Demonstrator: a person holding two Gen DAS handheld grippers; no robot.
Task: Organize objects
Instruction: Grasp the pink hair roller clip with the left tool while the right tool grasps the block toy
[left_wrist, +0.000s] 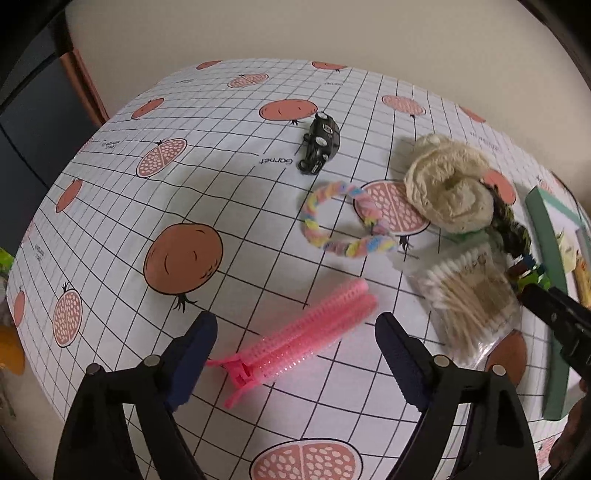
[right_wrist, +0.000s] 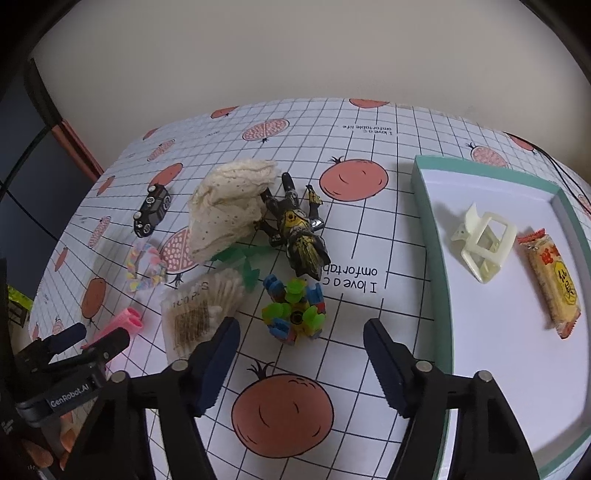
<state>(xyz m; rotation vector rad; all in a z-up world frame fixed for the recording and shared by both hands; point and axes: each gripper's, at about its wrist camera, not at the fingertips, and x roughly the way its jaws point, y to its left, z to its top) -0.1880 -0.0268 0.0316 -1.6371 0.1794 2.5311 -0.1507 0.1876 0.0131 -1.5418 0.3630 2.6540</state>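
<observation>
My left gripper (left_wrist: 295, 332) is open just above a pink hair clip (left_wrist: 295, 341), which lies between its fingers on the table. My right gripper (right_wrist: 301, 338) is open too, held a little short of a colourful block toy (right_wrist: 293, 312). Behind that toy lie a black-and-gold action figure (right_wrist: 295, 229), a cream lace cloth (right_wrist: 231, 210) and a bag of cotton swabs (right_wrist: 201, 314). A pastel braided ring (left_wrist: 345, 218) and a black toy car (left_wrist: 320, 142) sit further back. The teal-rimmed tray (right_wrist: 430, 236) on the right holds a cream claw clip (right_wrist: 482, 242) and a snack packet (right_wrist: 552, 284).
The table wears a white grid cloth (left_wrist: 207, 192) printed with pomegranates. A plain wall stands behind its far edge. The left gripper (right_wrist: 96, 341) also shows at the left of the right wrist view, with fingers of a hand (right_wrist: 37, 454) under it.
</observation>
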